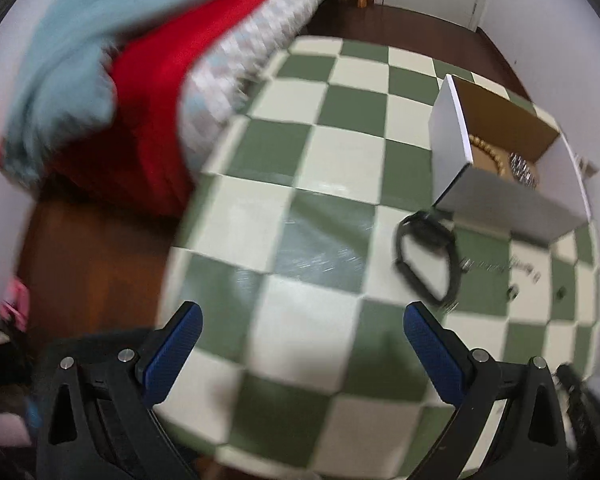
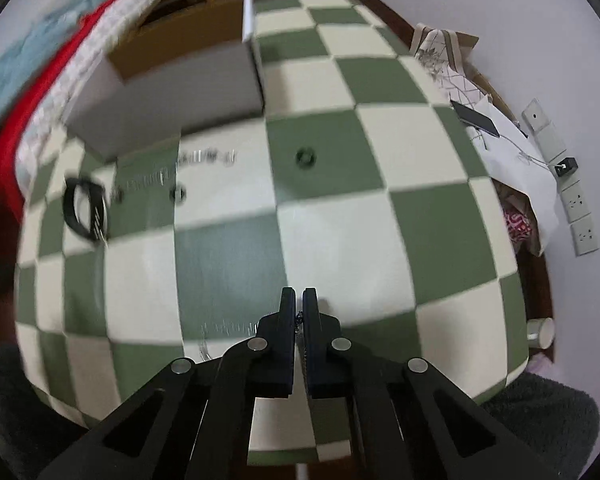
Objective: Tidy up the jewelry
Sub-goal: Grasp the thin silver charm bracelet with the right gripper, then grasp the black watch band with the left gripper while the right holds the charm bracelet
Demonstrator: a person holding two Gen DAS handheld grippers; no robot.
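An open white box [image 1: 484, 184] with a brown inside stands on the green-and-cream checkered table [image 1: 300, 208]; a wooden bead bracelet [image 1: 490, 152] and a metal band [image 1: 522, 170] lie in it. A black watch [image 1: 426, 256] lies in front of the box, with a thin chain [image 1: 500, 266] and small rings to its right. My left gripper [image 1: 302, 320] is open and empty, just short of the watch. My right gripper [image 2: 299, 300] is shut on a thin chain [image 2: 299, 320] near the table's front. The box [image 2: 172, 92], watch [image 2: 85, 210], a chain [image 2: 204, 157] and a ring [image 2: 305, 157] show in the right wrist view.
Folded blue, red and white cloths [image 1: 140, 80] are piled at the table's left. Bags and a phone [image 2: 476, 120] sit at the right edge by wall sockets [image 2: 580, 212]. Another chain [image 2: 228, 328] lies near my right gripper.
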